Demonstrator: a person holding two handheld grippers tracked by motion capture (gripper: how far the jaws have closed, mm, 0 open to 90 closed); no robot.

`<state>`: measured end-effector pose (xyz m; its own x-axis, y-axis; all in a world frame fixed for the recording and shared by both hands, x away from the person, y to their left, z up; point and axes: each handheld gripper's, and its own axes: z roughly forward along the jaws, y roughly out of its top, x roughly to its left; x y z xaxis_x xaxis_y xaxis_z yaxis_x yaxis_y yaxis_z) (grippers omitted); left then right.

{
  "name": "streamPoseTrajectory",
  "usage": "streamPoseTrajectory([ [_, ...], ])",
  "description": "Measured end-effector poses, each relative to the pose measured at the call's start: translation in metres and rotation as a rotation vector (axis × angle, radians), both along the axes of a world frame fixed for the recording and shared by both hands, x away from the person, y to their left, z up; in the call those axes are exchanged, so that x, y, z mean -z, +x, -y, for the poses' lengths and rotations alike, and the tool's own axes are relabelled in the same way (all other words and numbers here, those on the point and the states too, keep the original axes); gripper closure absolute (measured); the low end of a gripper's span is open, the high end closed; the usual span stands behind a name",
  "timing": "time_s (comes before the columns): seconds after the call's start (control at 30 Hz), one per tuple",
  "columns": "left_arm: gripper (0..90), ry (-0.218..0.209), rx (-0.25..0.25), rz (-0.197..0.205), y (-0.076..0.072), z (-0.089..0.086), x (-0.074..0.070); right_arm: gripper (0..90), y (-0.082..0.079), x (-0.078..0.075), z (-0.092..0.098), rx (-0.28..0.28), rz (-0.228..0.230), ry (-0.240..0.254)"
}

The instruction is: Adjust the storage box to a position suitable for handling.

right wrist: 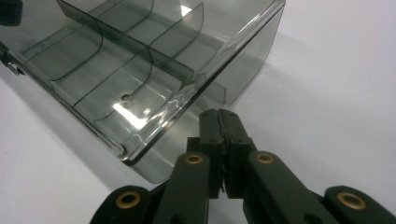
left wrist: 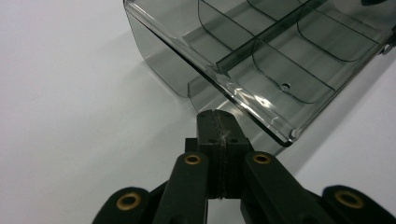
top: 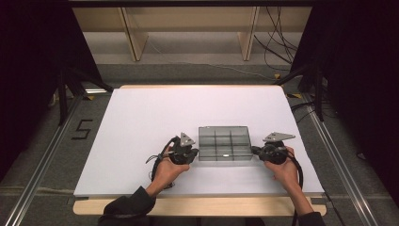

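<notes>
A person sits at a white surface [top: 141, 122] and holds a black two-jaw gripper in each hand, one at either end of a smoky, see-through plastic box [top: 224, 143]. The box lies open-topped near the front middle of the surface, just ahead of the person, and thin walls split it into small compartments that look bare. In the high view the left gripper [top: 192, 153] sits at the box's left end and the right gripper [top: 254, 150] at its right end, each with a grey three-cornered plate on top and a black cable trailing back past the hand. The left hand [top: 165, 170] and right hand [top: 284, 167] come in from the bottom edge in dark sleeves. In the left gripper view, that gripper [left wrist: 218, 114] has its jaws pressed together with nothing between them, their tip just below the clear rim of the box [left wrist: 261, 60], by its near side wall; whether it touches the box cannot be told. In the right gripper view, that gripper [right wrist: 219, 114] likewise has its jaws together and empty, the tip right at the box's [right wrist: 126, 79] side wall near a corner. The box rests flat on the surface. Beyond the surface lie a grey floor, wooden shelf legs and loose cables.
</notes>
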<state>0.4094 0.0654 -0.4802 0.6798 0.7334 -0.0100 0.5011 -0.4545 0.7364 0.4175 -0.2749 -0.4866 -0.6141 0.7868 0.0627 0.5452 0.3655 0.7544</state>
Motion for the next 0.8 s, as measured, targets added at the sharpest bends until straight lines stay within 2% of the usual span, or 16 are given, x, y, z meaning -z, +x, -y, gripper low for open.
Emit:
streamPoseTrajectory([
  [0.07,89.0,-0.010,-0.007,-0.007,-0.001,0.000,0.000,90.0,-0.001,0.000,0.000,0.006,-0.008,0.004],
  [0.3,89.3,0.008,-0.004,-0.008,-0.005,0.000,-0.003,90.0,-0.002,0.001,0.000,0.024,-0.029,0.031],
  [0.33,89.3,-0.006,-0.011,-0.013,-0.005,0.000,-0.002,90.0,-0.004,0.000,-0.001,0.020,-0.028,0.035],
  [0.37,89.3,0.003,-0.006,-0.007,-0.006,-0.001,-0.002,90.0,-0.004,0.000,-0.002,0.018,-0.022,0.052],
  [0.4,89.3,0.013,0.003,-0.002,-0.006,-0.002,-0.003,90.0,-0.005,-0.001,-0.002,0.010,-0.027,0.046],
  [0.5,89.3,0.015,-0.012,0.016,-0.011,-0.002,-0.001,90.0,-0.007,-0.001,-0.004,0.013,-0.019,0.036],
  [0.53,89.3,0.023,0.000,0.021,-0.012,-0.003,-0.002,90.0,-0.009,-0.001,-0.006,0.020,-0.044,0.061],
  [0.57,89.4,0.037,0.008,0.018,-0.013,-0.005,-0.003,90.0,-0.008,-0.001,-0.005,0.002,-0.013,0.032],
  [0.6,89.3,0.028,-0.003,0.018,-0.014,-0.004,-0.002,90.0,-0.009,-0.001,-0.006,0.003,-0.008,0.031],
  [0.63,89.4,0.027,-0.007,0.019,-0.015,-0.004,-0.002,90.0,-0.010,0.000,-0.007,0.002,-0.015,0.041],
  [0.67,89.4,0.021,-0.020,0.021,-0.016,-0.004,-0.002,90.0,-0.013,0.000,-0.008,0.024,-0.038,0.063],
  [0.7,89.4,0.014,-0.020,0.025,-0.017,-0.003,-0.001,90.0,-0.012,0.000,-0.007,0.018,-0.037,0.049],
  [0.73,89.4,0.007,-0.027,0.031,-0.018,-0.002,-0.001,90.0,-0.013,0.002,-0.007,0.010,-0.051,0.064],
  [0.77,89.4,0.031,-0.003,0.025,-0.018,-0.004,-0.002,90.0,-0.014,0.001,-0.006,0.004,-0.059,0.063],
  [0.8,89.4,0.027,-0.008,0.027,-0.019,-0.004,-0.002,90.0,-0.016,0.003,-0.007,0.014,-0.048,0.068],
])
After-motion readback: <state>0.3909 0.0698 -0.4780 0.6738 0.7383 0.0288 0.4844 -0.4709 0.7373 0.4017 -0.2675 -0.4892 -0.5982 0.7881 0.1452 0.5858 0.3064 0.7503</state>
